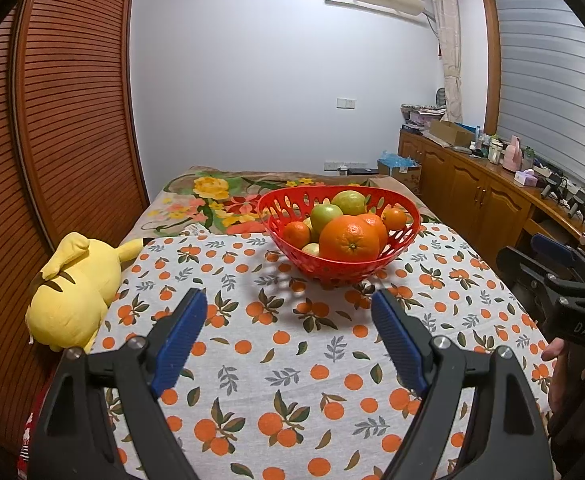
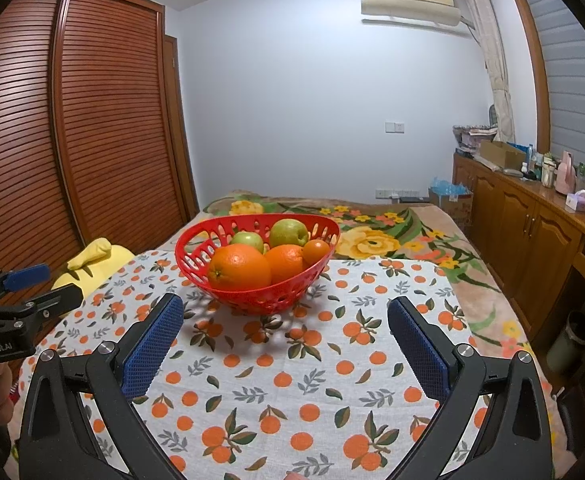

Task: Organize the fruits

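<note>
Hovering with both claws spread and empty, short of the basket.

Your left claw and right claw face the red basket just ahead; its front orange sits high and could roll out if nudged.

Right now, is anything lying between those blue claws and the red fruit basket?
No. Both wrist views show only bare orange-print tablecloth between the open left gripper, open right gripper and the red basket.
</note>
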The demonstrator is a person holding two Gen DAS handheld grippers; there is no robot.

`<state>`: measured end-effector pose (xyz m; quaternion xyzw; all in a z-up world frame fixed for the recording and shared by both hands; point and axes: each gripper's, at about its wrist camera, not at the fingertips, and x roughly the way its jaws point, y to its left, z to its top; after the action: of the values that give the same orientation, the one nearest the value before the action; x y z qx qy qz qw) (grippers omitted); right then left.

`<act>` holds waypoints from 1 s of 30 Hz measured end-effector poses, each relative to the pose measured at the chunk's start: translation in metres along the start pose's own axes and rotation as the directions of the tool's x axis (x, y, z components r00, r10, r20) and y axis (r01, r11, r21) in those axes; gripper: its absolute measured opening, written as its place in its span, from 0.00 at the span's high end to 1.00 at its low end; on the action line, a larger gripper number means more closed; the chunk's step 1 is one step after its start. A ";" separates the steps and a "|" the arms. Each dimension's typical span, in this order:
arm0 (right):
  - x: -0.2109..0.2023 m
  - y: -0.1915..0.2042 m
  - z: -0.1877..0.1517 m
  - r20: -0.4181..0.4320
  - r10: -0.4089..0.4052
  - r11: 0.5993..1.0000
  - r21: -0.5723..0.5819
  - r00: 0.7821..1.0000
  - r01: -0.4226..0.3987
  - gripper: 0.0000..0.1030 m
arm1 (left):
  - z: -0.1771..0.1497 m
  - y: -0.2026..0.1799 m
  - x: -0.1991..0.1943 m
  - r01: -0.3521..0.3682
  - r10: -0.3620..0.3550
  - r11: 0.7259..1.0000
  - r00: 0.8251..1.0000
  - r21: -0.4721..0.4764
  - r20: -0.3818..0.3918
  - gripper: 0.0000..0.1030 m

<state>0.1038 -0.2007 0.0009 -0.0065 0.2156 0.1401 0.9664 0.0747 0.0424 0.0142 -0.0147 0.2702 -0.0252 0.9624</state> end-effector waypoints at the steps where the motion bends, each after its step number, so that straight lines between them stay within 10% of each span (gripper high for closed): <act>1: 0.000 0.000 0.000 0.000 0.001 1.000 0.000 1.000 -0.001 0.00 | 0.000 0.000 0.000 0.000 0.000 1.000 1.000 0.000 0.000 0.18; 30: -0.001 0.001 0.000 0.002 0.001 1.000 -0.002 1.000 -0.001 0.00 | 0.003 -0.005 -0.002 0.004 -0.004 1.000 1.000 0.004 0.005 0.18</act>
<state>0.1027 -0.2000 0.0014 -0.0071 0.2144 0.1408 0.9665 0.0744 0.0377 0.0177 -0.0132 0.2677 -0.0279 0.9630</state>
